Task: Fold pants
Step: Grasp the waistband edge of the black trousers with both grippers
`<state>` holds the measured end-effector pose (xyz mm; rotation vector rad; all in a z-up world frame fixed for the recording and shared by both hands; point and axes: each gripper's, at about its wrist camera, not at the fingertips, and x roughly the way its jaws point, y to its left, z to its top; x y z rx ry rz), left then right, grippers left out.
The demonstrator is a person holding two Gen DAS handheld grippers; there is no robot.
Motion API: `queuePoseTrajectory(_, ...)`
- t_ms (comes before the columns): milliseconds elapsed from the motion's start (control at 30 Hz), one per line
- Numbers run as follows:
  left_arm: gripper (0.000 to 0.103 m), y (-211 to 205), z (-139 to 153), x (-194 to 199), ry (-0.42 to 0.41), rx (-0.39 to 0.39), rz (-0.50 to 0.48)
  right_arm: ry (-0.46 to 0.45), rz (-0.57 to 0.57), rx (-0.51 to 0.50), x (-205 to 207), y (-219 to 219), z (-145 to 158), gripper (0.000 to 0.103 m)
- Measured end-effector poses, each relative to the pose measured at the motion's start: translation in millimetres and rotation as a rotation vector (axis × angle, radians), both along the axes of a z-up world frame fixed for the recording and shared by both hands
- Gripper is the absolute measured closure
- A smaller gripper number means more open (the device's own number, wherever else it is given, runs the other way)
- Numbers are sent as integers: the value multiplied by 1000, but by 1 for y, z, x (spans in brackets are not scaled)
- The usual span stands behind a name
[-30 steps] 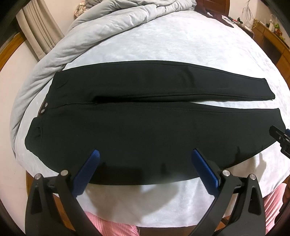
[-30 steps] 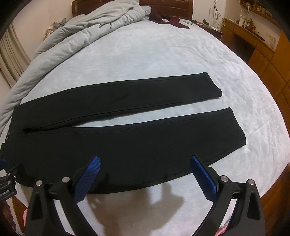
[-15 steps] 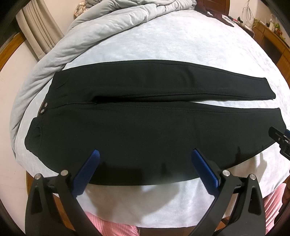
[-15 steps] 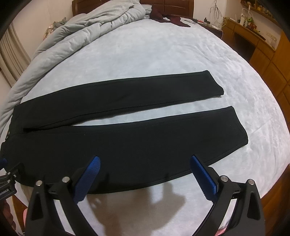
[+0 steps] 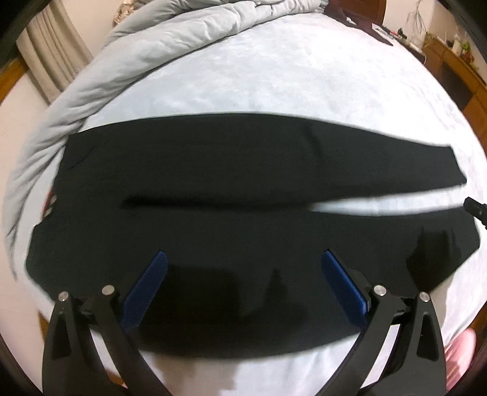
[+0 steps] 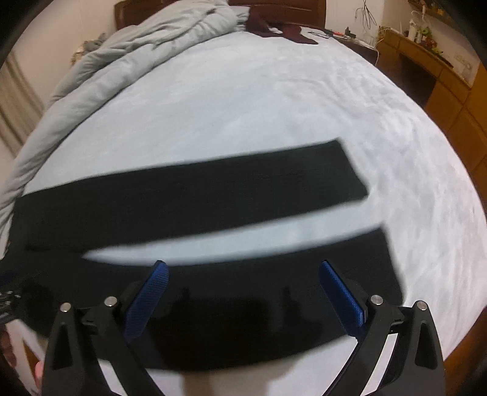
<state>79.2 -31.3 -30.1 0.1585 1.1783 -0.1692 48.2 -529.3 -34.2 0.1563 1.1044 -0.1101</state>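
Note:
Black pants lie flat on the pale bed, waistband at the left, two legs running to the right with a narrow gap between them. In the right wrist view the legs end at the cuffs on the right. My left gripper is open, hovering over the near leg by the thigh, empty. My right gripper is open, hovering over the near leg close to the cuff, empty. Both views are motion-blurred.
A rumpled grey duvet lies along the bed's far left side. A dark red garment lies at the headboard. Wooden furniture stands at the right. The bed's near edge is just below the grippers.
Both grippers have moved forward and down over the near pant leg, so the pants look larger. Their jaws stay open. The pants have not moved.

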Motion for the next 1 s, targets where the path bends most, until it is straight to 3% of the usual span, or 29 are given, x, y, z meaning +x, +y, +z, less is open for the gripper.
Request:
queuePoseTrajectory(100, 3, -24, -5, 31, -8, -4, -2, 27, -12, 25, 43, -44, -9, 4)
queuePoseTrajectory(300, 3, -81, -20, 87, 7, -54, -68, 128, 1, -23, 119, -111, -43, 4)
queuePoseTrajectory(400, 3, -104, -30, 102, 27, -71, -132, 160, 33, -13, 139, -131, -61, 4)
queuePoseTrajectory(567, 3, -138, -48, 121, 43, -97, -255, 210, 122, 108, 155, -142, -89, 4)
queuePoseTrajectory(633, 3, -144, -53, 130, 53, -106, -275, 202, 134, 108, 156, -141, -92, 15)
queuePoseTrajectory(667, 3, -146, -55, 132, 59, -115, -282, 190, 143, 105, 156, -141, -91, 25)
queuePoseTrajectory(767, 3, -153, -59, 142, 77, -151, -304, 144, 203, 85, 146, -142, -84, 68)
queuePoseTrajectory(800, 3, -154, -61, 145, 80, -154, -314, 128, 219, 67, 141, -142, -80, 89)
queuePoseTrajectory(833, 3, -157, -62, 147, 78, -156, -332, 116, 231, 81, 138, -145, -76, 94)
queuePoseTrajectory(1000, 3, -176, -69, 155, 56, -133, -441, -8, 290, 196, 117, -156, -46, 96)
